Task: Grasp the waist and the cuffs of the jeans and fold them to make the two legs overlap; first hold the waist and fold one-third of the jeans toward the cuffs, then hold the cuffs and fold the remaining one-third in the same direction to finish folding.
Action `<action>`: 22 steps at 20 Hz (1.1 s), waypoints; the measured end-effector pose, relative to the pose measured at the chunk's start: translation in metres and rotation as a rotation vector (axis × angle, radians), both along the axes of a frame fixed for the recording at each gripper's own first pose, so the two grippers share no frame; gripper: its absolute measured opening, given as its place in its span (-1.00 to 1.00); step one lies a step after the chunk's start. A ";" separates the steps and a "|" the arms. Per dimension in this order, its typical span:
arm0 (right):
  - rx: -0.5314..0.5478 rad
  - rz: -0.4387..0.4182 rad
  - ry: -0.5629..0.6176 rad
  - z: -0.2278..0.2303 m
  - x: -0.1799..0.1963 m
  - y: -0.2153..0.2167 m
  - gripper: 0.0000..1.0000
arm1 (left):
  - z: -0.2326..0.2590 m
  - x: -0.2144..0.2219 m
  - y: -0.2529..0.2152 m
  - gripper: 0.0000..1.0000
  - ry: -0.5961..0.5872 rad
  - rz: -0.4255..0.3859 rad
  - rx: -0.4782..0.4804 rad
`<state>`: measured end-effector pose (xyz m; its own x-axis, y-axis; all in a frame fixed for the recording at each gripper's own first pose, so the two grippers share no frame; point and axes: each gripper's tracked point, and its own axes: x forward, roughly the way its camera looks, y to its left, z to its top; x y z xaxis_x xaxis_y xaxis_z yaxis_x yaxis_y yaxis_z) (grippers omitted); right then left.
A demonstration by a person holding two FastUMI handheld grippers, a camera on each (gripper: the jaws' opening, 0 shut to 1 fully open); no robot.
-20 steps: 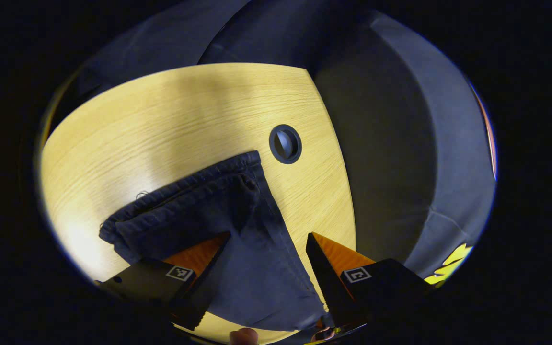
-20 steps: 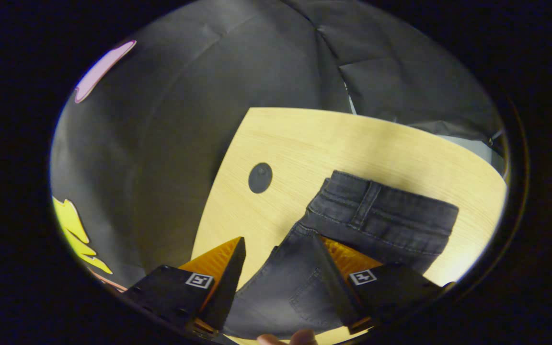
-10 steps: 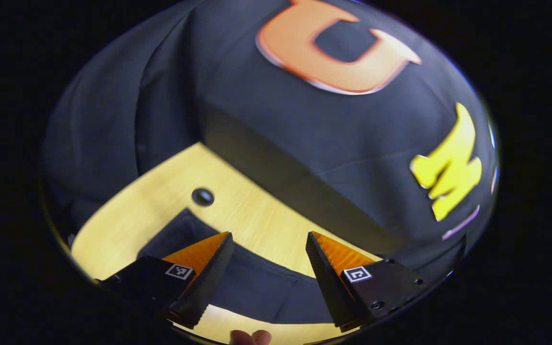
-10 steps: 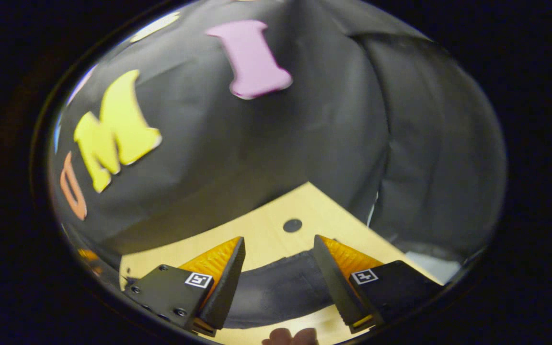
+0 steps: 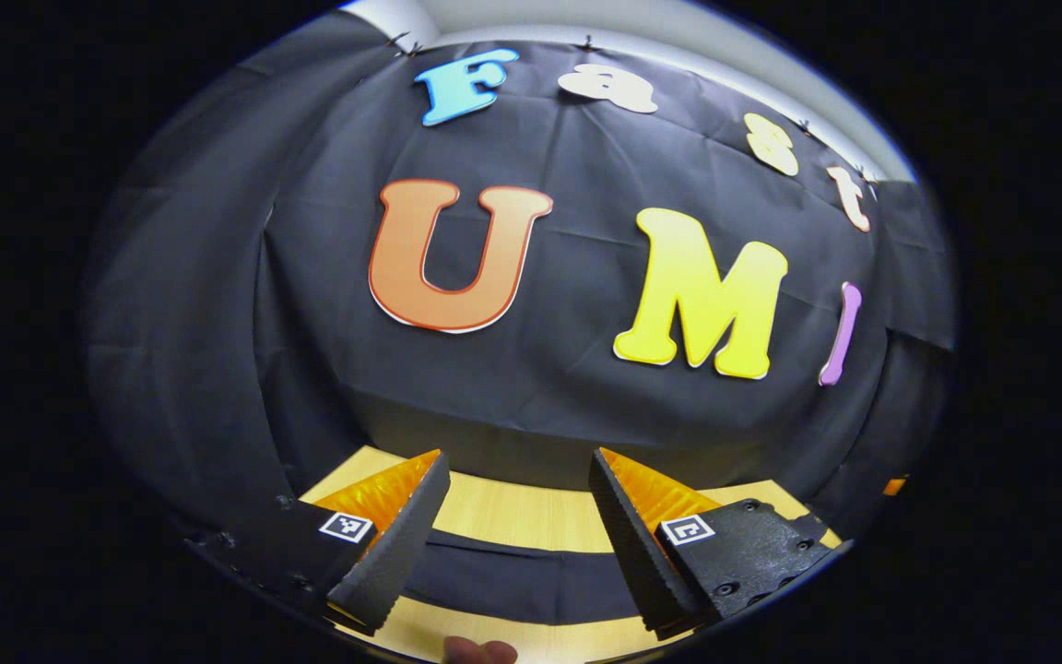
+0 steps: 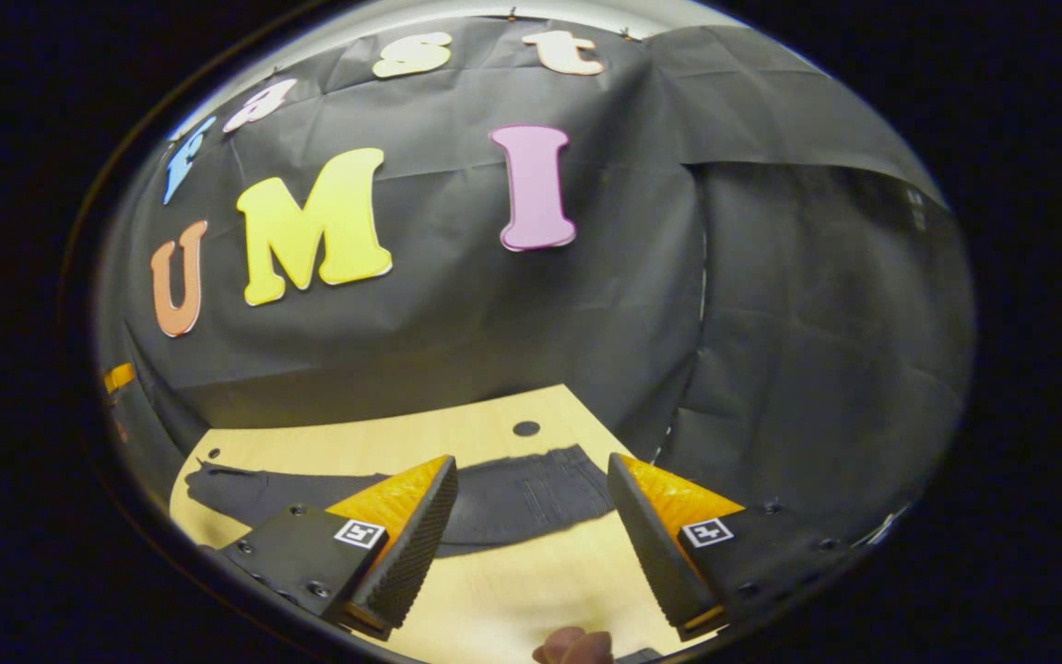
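Observation:
The dark jeans (image 6: 513, 493) lie flat across the wooden table (image 6: 531, 572), with the waist end toward the right of the right gripper view and a leg reaching left. In the left gripper view the jeans (image 5: 513, 576) show as a dark band low between the fingers. My left gripper (image 5: 517, 539) is open, held above the table with nothing between its fingers. My right gripper (image 6: 531, 535) is open too, hovering short of the jeans and holding nothing.
The table has a round cable hole (image 6: 525, 428) near its far edge. The black cloth wall stands close behind the table. A fingertip (image 6: 577, 646) shows at the bottom of the right gripper view.
Both grippers have tilted up and pulled back from the jeans. A second ago each hung close over the denim looking down; now both look level at the wall, with the jeans low and farther off.

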<state>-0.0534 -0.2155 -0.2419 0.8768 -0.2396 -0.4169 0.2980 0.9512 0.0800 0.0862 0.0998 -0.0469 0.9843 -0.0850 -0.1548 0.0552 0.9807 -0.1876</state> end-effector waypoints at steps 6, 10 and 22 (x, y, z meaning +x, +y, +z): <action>0.063 -0.059 0.068 -0.071 0.003 -0.028 1.00 | -0.014 -0.050 -0.001 0.95 0.030 0.038 0.029; 0.062 -0.077 0.111 -0.123 0.047 -0.065 1.00 | -0.019 -0.056 -0.017 0.96 0.104 0.031 -0.015; 0.178 -0.096 0.224 -0.235 0.138 -0.113 0.82 | -0.049 -0.048 -0.029 0.96 0.239 0.088 0.145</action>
